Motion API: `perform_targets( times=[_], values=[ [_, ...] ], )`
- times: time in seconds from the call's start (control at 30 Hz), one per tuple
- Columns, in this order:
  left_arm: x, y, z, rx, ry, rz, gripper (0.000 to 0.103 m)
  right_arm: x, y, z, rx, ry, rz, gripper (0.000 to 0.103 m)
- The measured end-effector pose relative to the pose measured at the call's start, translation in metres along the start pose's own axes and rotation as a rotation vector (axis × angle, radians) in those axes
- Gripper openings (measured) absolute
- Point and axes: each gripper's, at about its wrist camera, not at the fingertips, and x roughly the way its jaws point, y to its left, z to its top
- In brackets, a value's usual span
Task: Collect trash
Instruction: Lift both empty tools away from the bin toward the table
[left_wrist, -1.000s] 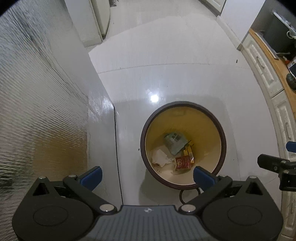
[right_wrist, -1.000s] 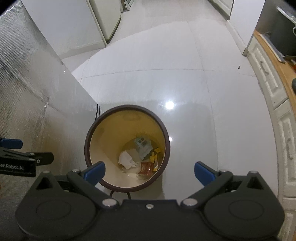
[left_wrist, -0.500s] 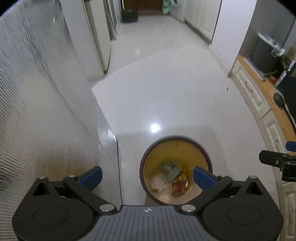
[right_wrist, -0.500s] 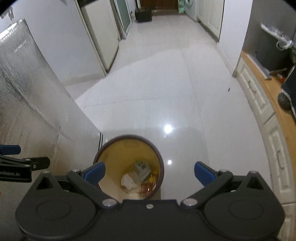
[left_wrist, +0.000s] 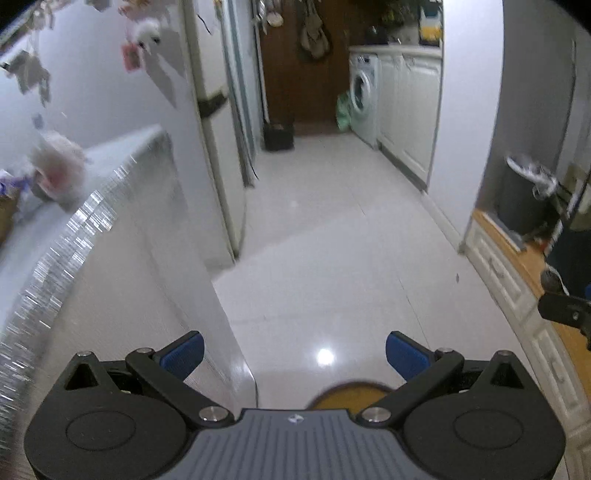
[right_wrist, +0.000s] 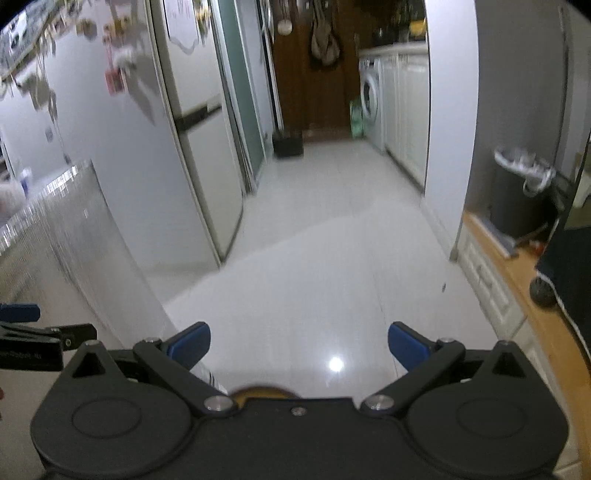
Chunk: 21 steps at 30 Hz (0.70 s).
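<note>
The round brown-rimmed trash bin with a yellow inside shows only as a sliver at the bottom of the left wrist view, mostly hidden behind the gripper body. It also shows as a sliver in the right wrist view. Its contents are hidden. My left gripper is open and empty, high above the floor. My right gripper is open and empty too. The right gripper's edge shows at the right of the left wrist view.
A foil-covered counter stands at the left with a blurred pink-white bundle on it. A fridge is beyond it. White floor runs to a washing machine. A wooden countertop with a dark bin is at the right.
Both grippers have tilted up and away from the trash bin. The bin has slid from mid-frame to the bottom edge, and the hallway has come into view. Both stay open.
</note>
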Motion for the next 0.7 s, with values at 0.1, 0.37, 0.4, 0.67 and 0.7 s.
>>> perform_targets(
  times=[0.1, 0.37, 0.4, 0.67, 0.7],
  values=[
    [-0.019, 0.006, 0.012, -0.014, -0.054, 0.010, 0.103, -0.014, 0.007, 0.007, -0.015, -0.055, 0.025, 0.103],
    [-0.083, 0.033, 0.053, -0.023, -0.214, 0.063, 0.103, -0.045, 0.035, 0.033, -0.048, -0.195, 0.116, 0.103],
    [-0.092, 0.036, 0.057, -0.016, -0.233, 0.076, 0.103, -0.051, 0.041, 0.037, -0.054, -0.211, 0.125, 0.103],
    [-0.126, 0.079, 0.071, -0.002, -0.314, 0.151, 0.103, -0.059, 0.083, 0.062, -0.090, -0.296, 0.184, 0.103],
    [-0.127, 0.087, 0.071, -0.006, -0.316, 0.158, 0.103, -0.059, 0.092, 0.065, -0.101, -0.303, 0.194, 0.103]
  ],
)
